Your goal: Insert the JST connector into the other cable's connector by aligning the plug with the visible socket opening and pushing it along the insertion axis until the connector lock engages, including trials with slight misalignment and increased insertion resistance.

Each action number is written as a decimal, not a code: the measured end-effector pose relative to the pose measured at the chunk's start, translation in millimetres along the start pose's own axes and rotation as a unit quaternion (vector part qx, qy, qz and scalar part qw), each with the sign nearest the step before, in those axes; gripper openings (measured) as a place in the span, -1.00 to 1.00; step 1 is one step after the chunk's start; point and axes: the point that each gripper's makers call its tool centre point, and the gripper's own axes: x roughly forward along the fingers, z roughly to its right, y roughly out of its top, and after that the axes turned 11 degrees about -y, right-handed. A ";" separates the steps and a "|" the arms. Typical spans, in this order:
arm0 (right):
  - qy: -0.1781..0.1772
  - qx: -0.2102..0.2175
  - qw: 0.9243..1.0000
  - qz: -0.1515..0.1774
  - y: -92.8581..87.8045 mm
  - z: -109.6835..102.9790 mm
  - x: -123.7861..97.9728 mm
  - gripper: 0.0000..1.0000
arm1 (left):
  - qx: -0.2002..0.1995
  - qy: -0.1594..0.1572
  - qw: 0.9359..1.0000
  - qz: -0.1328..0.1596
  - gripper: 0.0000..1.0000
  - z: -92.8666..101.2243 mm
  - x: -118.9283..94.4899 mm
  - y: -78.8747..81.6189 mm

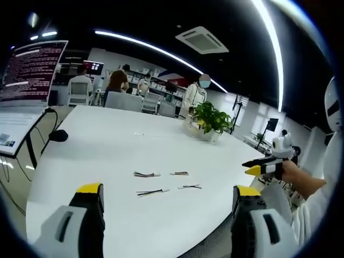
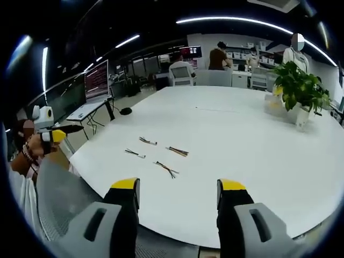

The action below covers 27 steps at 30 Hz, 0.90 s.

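Several short wired JST cables lie loose on the white table (image 1: 107, 140): one pair of them (image 1: 146, 174) (image 1: 179, 173) farther off, another pair (image 1: 151, 192) (image 1: 189, 186) nearer. In the right gripper view the same cables (image 2: 148, 141) (image 2: 178, 151) (image 2: 135, 153) (image 2: 167, 169) rest near the table's front edge. My left gripper (image 1: 167, 196) stands open above the table edge, short of the cables, holding nothing. My right gripper (image 2: 178, 193) is open too, off the edge and empty. A hand holds it at the right of the left gripper view (image 1: 266, 166). The left gripper (image 2: 54, 134) appears at the left.
A potted plant (image 1: 207, 121) (image 2: 298, 88) stands at the table's far side. A dark mouse (image 1: 58, 135) and a laptop with a lit screen (image 1: 32, 70) sit at the left. People and chairs (image 1: 123, 99) are beyond the far edge.
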 end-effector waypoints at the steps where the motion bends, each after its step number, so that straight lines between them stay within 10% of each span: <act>1: 0.001 0.000 1.000 0.000 0.2 -0.2 0.6 0.11 | 0.000 0.001 1.000 -0.001 0.98 -0.7 0.2 -0.4; 14: 0.013 -0.012 1.000 0.004 17.1 3.7 13.5 0.08 | 0.011 -0.007 1.000 -0.001 0.98 -10.7 18.0 14.1; 18: 0.020 -0.024 0.999 0.010 27.6 6.3 20.3 0.10 | 0.035 -0.063 0.997 -0.009 0.98 -0.4 28.5 20.4; 27: 0.110 -0.068 0.991 0.032 54.4 -16.4 32.8 0.06 | 0.079 -0.092 0.991 -0.052 0.98 -10.8 50.1 26.6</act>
